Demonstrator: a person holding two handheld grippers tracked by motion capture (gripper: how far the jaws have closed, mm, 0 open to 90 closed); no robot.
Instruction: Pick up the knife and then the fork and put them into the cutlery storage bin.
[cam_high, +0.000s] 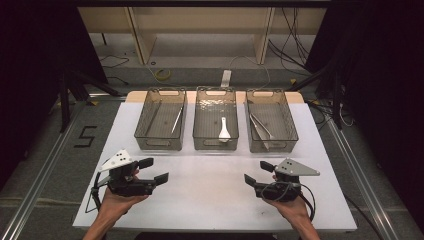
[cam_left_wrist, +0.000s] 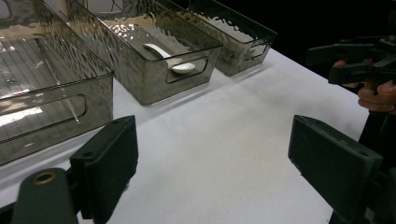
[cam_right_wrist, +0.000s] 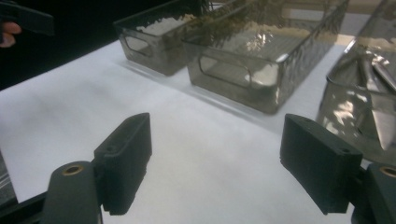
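in the middle bin (cam_high: 200, 136), a white spoon (cam_high: 224, 131)

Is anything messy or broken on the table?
Nothing stands out. The three bins stand straight in a row, with a white spoon lying neatly in the middle one. Both the left gripper and right gripper are open and hold nothing.

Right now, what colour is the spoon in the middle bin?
White. The spoon shows best in the high view, inside the middle bin.
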